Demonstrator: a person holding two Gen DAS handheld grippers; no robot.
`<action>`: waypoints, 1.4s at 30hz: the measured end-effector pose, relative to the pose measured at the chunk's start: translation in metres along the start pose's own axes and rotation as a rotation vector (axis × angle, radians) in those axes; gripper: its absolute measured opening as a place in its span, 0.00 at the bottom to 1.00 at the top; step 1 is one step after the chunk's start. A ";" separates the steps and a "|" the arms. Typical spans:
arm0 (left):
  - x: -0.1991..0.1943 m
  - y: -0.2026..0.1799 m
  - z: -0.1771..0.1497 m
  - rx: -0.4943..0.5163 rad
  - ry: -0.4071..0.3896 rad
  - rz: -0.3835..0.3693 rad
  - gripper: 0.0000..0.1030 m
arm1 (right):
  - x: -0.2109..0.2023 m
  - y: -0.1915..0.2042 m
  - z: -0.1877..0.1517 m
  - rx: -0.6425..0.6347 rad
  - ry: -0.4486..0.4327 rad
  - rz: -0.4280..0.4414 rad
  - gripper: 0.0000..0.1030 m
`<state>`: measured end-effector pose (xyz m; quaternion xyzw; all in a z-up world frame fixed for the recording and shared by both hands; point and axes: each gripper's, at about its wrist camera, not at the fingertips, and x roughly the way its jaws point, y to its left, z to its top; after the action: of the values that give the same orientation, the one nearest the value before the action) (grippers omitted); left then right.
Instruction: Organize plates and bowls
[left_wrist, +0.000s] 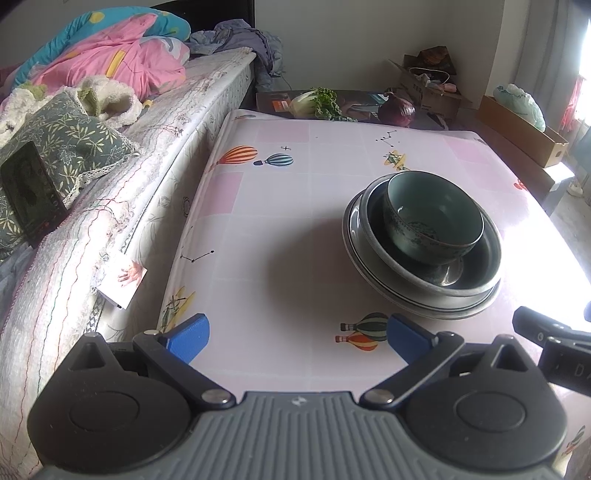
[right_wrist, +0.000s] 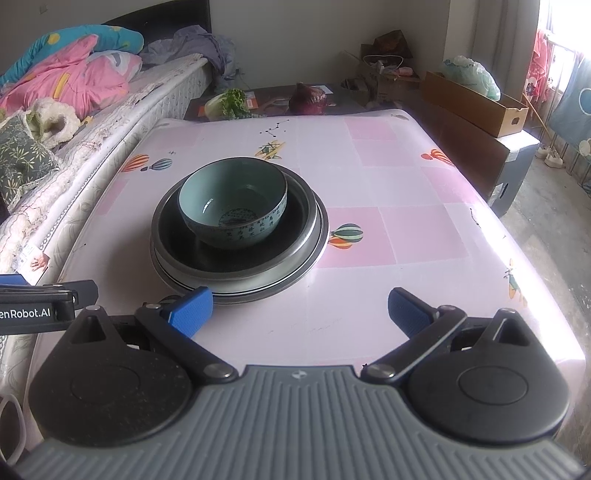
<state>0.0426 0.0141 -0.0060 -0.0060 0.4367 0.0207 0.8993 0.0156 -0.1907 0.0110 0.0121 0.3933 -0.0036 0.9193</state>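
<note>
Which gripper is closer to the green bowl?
Right, it seems. The right gripper sits just before the stack holding the green bowl, which lies ahead-left. The left gripper is farther back; bowl ahead-right.

Bowl (right_wrist: 232, 206) hides dish (right_wrist: 236, 258) centre; bowl script unreadable.

The desk (right_wrist: 369, 177) wears a pink checked cover printed with hot-air balloons; directly on it sits one stack: a wide plate (right_wrist: 236, 286) at the bottom, a dark shallow bowl (right_wrist: 258, 258) on that, a teal bowl (right_wrist: 232, 206) on top.
</note>
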 end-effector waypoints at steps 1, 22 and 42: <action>0.000 0.000 0.000 0.000 0.001 0.001 1.00 | 0.000 0.000 0.000 0.000 0.002 0.001 0.99; -0.003 0.002 -0.001 -0.009 0.002 0.004 1.00 | 0.007 0.001 -0.002 0.004 0.026 0.001 0.99; -0.006 0.005 0.000 -0.010 -0.002 0.006 1.00 | 0.006 0.003 -0.001 0.004 0.032 0.006 0.99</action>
<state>0.0388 0.0187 -0.0014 -0.0092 0.4358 0.0257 0.8996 0.0187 -0.1874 0.0058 0.0154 0.4077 -0.0015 0.9130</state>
